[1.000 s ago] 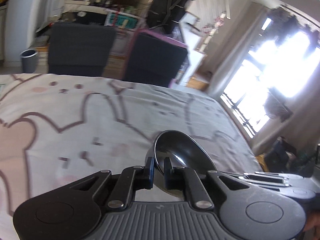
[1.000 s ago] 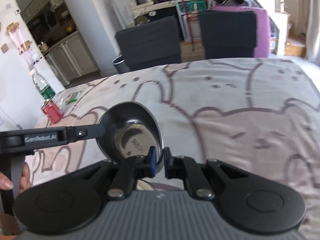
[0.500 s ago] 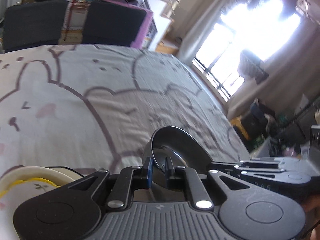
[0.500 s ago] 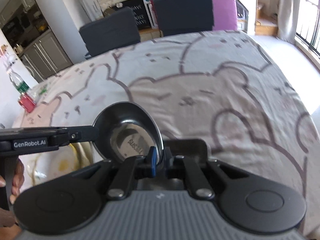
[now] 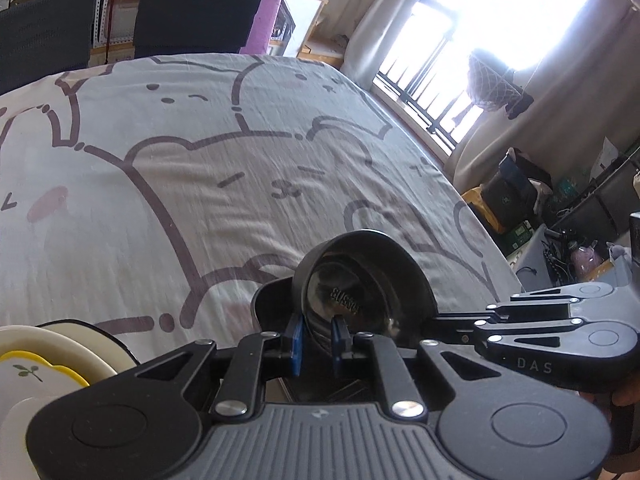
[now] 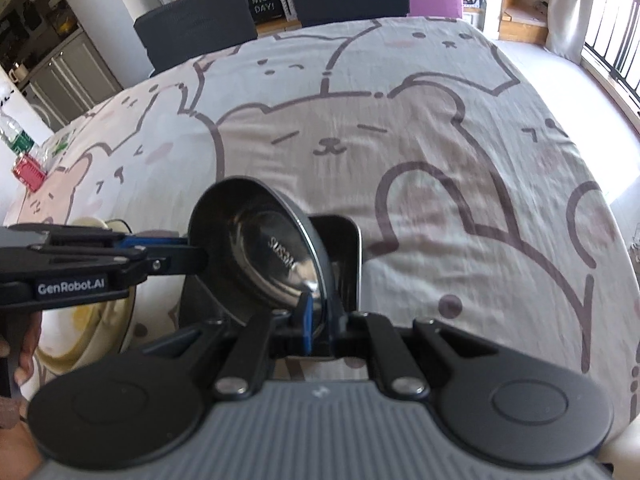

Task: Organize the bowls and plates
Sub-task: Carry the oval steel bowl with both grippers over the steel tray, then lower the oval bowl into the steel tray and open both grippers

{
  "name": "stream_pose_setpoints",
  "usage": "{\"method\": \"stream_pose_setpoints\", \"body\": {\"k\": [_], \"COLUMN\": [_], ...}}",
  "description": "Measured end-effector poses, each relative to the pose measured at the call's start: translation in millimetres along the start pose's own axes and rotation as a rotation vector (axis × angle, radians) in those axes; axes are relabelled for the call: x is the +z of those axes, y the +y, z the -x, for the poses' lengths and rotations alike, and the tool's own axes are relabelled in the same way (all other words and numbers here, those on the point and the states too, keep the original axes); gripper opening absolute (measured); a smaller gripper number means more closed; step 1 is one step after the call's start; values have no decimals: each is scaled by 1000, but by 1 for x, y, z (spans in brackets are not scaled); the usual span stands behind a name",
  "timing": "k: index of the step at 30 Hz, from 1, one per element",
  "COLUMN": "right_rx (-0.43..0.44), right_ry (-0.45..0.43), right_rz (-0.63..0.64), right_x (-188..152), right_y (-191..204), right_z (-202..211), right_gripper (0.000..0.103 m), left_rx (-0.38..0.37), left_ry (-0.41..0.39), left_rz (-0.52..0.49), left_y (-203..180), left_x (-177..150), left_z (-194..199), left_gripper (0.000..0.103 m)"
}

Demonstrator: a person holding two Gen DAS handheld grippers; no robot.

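A: Both grippers are swinging the bowl (image 6: pixel 256 248) across the table (image 6: pixel 400 128) and lower; a black tray (image 6: pixel 344 248) is now showing under it, which wasn't there a second ago.

B: Are they both still gripping it?

A: Yes. The left gripper (image 5: pixel 316 336) is pinching the near rim, and the right gripper (image 6: pixel 320 328) is clamping the opposite rim, so the bowl is hanging tilted just above the tray.

B: Which step is this?

A: Probably carrying the bowl to the tray, with a cream plate (image 5: pixel 44 356) beside it. Next, I'd say, it needs levelling, lowering into the tray, then both grips easing off together.
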State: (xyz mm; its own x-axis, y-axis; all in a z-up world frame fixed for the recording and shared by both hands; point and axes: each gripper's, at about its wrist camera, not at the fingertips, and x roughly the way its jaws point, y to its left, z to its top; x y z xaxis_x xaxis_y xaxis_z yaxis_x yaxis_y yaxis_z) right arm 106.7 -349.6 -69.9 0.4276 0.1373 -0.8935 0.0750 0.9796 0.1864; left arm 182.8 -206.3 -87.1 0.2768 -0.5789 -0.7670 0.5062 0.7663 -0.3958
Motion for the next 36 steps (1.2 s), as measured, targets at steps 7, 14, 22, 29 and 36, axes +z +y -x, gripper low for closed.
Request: {"method": "stream_pose_setpoints", "body": {"k": [7,14,22,29,36], "right_rx": [7,1,-4,-36,-94], "right_ry": [19,33,-10,-92,-79], "right_rz": [12,30,27,-4,-22], "right_x": [2,2,9,20,27], "right_y": [-1,4,4,-9,-19], "right_z": [0,-6,1,8,-9], "right_gripper": [10,11,41,42,40], "left_rx": [-35,-5,1,8,66], "left_ry": [18,44,-2,39,33], "left_rz": [16,13,-11,-96,-120], "left_y": [3,5,6,2,10], "left_x": [-2,-4,-1,-8,-11], "left_z": [6,-7,6,12,13], "left_gripper": [20,24,50,48,48]}}
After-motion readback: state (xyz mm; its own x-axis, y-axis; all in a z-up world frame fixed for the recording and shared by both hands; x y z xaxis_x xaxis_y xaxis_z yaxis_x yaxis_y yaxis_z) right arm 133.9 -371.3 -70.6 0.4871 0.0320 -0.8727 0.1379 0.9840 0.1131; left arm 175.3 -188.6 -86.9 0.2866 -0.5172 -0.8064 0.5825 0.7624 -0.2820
